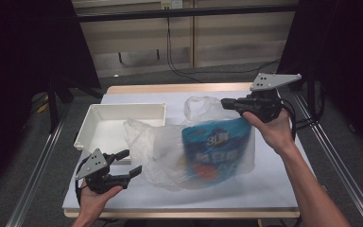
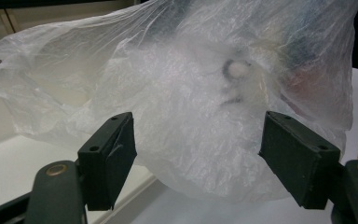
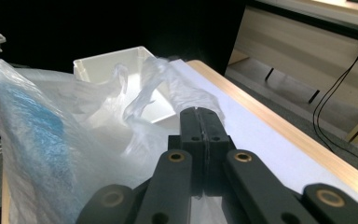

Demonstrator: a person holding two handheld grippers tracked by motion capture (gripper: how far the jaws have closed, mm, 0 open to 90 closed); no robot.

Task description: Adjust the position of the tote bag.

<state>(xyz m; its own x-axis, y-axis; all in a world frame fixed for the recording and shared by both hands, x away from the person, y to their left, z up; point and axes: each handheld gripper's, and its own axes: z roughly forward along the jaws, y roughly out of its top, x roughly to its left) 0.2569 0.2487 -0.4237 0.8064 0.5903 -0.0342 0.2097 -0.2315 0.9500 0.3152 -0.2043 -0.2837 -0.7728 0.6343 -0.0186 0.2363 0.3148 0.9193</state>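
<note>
A clear plastic bag (image 1: 158, 146) lies mid-table with a blue printed package (image 1: 217, 149) inside it. My right gripper (image 1: 228, 103) is at the bag's far right top, shut on a fold of the film, and the bag hangs tilted from it. In the right gripper view the jaws (image 3: 204, 122) are pressed together on the bag (image 3: 51, 140), with thin plastic trailing from them. My left gripper (image 1: 130, 163) stands open at the bag's near left side. In the left gripper view the bag (image 2: 191, 84) bulges just beyond the wide-apart fingertips (image 2: 196, 158), with nothing between them.
An empty white tray (image 1: 99, 111) sits at the back left, partly under the bag's left edge; its wall (image 3: 116, 63) appears in the right gripper view. The table (image 1: 274, 189) has a white cover and wooden edges. Dark curtains hang at both sides.
</note>
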